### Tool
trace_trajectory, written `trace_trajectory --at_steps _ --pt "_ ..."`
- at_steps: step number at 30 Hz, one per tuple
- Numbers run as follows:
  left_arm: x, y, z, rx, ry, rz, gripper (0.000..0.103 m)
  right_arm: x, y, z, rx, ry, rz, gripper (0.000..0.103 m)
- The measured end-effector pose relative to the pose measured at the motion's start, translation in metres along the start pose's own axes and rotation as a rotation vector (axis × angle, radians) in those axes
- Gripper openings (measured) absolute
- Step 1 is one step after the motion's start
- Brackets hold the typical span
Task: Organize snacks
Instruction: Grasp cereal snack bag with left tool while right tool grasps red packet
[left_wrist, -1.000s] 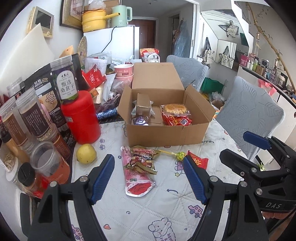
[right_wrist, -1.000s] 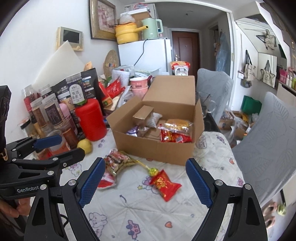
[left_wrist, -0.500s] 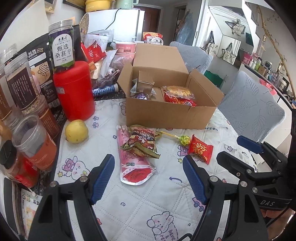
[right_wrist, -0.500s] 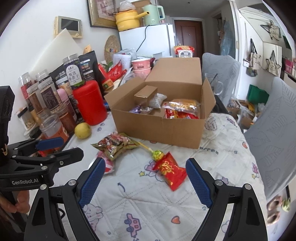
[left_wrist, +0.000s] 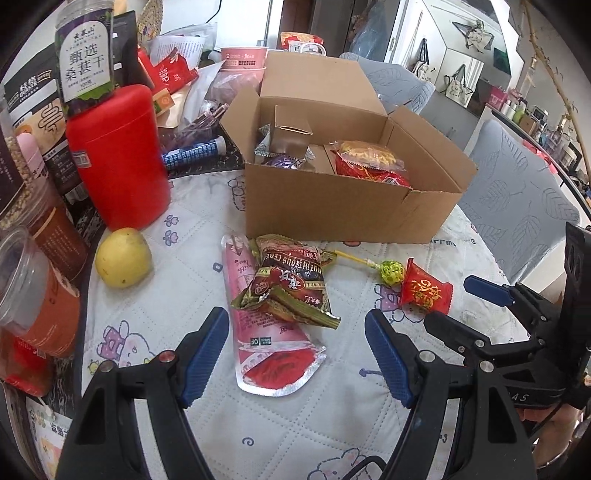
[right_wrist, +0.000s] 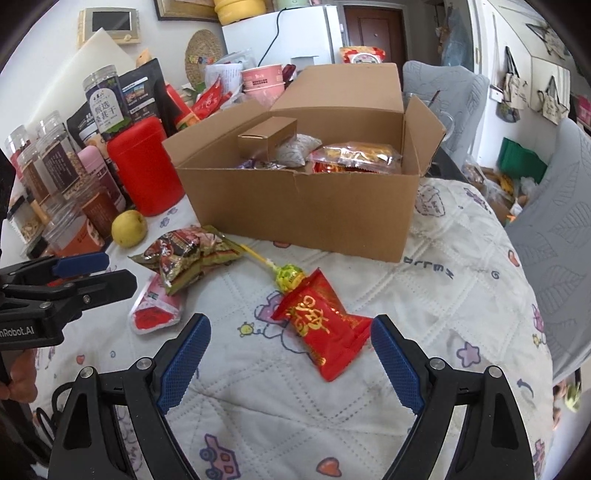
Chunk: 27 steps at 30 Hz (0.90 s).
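An open cardboard box (left_wrist: 347, 210) (right_wrist: 295, 206) holds several snacks. In front of it on the quilted cloth lie a green-and-red snack bag (left_wrist: 291, 284) (right_wrist: 188, 254) on top of a pink pouch (left_wrist: 269, 354) (right_wrist: 155, 310), a green lollipop (left_wrist: 389, 271) (right_wrist: 290, 277) and a red-and-gold packet (left_wrist: 424, 290) (right_wrist: 325, 328). My left gripper (left_wrist: 295, 354) is open, low over the pink pouch and the bag. My right gripper (right_wrist: 290, 362) is open, with the red packet between its fingers' reach.
A red canister (left_wrist: 118, 155) (right_wrist: 146, 166), a yellow fruit (left_wrist: 123, 262) (right_wrist: 129, 229) and several jars (left_wrist: 33, 280) crowd the left side. Grey chairs (left_wrist: 517, 199) (right_wrist: 554, 236) stand at the right past the table's edge.
Both grippers have moved forward and down toward the snacks on the cloth. The left is now over the pouch and bag, the right over the red packet. Both stay open.
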<state>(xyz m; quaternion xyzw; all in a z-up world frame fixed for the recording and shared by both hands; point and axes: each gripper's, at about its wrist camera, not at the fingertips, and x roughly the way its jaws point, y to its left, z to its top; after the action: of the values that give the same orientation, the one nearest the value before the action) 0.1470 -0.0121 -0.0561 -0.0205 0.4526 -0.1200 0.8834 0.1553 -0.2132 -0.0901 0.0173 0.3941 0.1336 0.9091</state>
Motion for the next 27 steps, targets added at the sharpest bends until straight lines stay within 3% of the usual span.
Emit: trace_trajectory --at_steps 6,18,21,22,25,27 --pt "0.027 -0.003 0.018 0.049 0.017 0.039 0.076 0.022 -0.011 0.007 -0.026 0.041 -0.02 0.089" --pt "0.071 0.001 0.029 0.053 0.09 -0.001 0.075 0.046 -0.02 0.009 -0.07 0.114 -0.003 0.089" --pt "0.073 0.002 0.029 0.053 0.089 0.0 0.054 0.048 -0.019 0.01 -0.074 0.123 -0.001 0.089" --pt "0.073 0.002 0.029 0.051 0.092 -0.001 0.052 0.048 -0.018 0.01 -0.077 0.126 0.001 0.087" --pt "0.069 -0.001 0.027 0.06 0.081 0.005 0.048 0.048 -0.015 0.01 -0.089 0.135 -0.002 0.07" --pt "0.064 -0.003 0.025 0.072 0.075 0.006 0.048 0.047 -0.014 0.01 -0.095 0.134 -0.012 0.051"
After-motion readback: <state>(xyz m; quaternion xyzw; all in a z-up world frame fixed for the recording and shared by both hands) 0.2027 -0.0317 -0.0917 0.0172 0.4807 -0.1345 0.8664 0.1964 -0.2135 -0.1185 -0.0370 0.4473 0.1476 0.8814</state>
